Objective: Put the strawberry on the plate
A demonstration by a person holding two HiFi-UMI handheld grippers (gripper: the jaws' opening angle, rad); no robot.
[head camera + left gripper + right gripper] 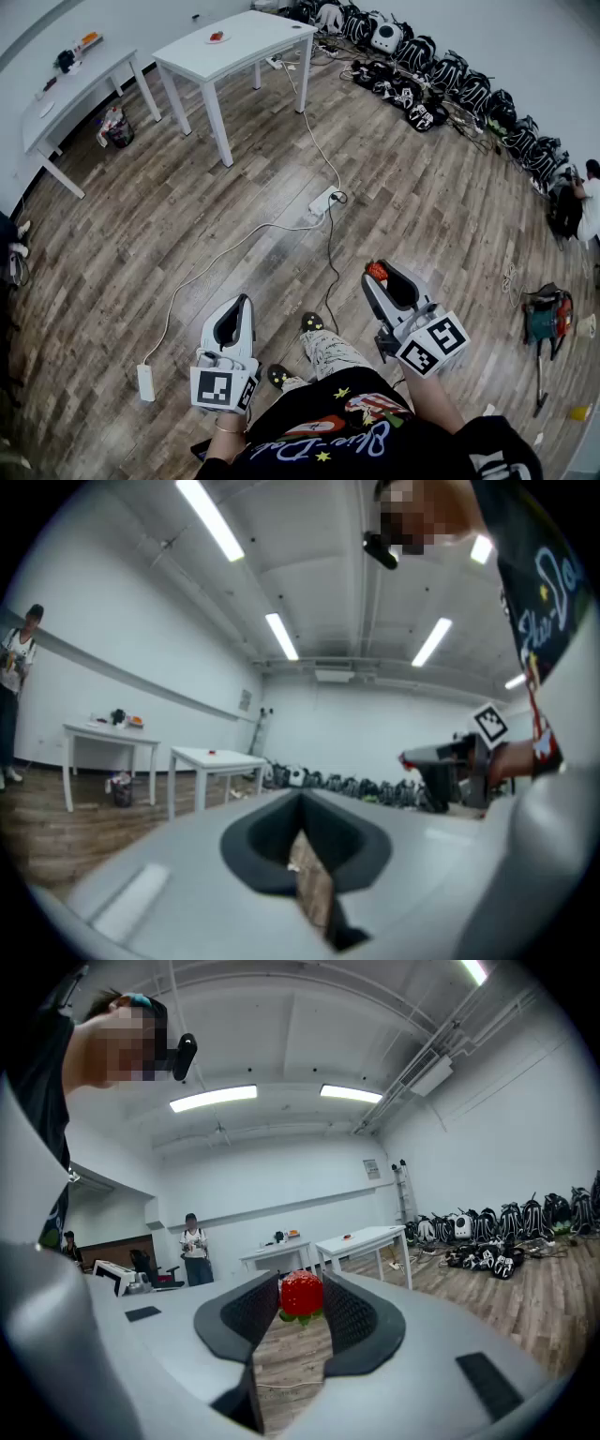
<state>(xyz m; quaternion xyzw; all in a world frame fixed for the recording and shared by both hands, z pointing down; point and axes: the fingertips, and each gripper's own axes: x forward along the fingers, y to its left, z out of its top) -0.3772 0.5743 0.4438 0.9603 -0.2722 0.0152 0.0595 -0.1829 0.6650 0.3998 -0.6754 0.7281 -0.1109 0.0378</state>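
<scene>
A red strawberry [377,272] with green leaves sits pinched between the black pads of my right gripper [381,276], held over the wooden floor. In the right gripper view the strawberry [302,1295] fills the gap at the tips of that gripper [302,1303]. My left gripper [240,306] hangs lower left, jaws together and holding nothing; in its own view the left gripper [302,803] shows only a thin slit. A small plate [210,40] with something red on it rests on the far white table [253,42].
A power strip [323,200] and cables cross the floor between me and the table. A second white table [66,89] stands at the left, a row of bags [450,80] lines the far wall, and a tool [547,317] lies at right. A person [194,1252] stands in the distance.
</scene>
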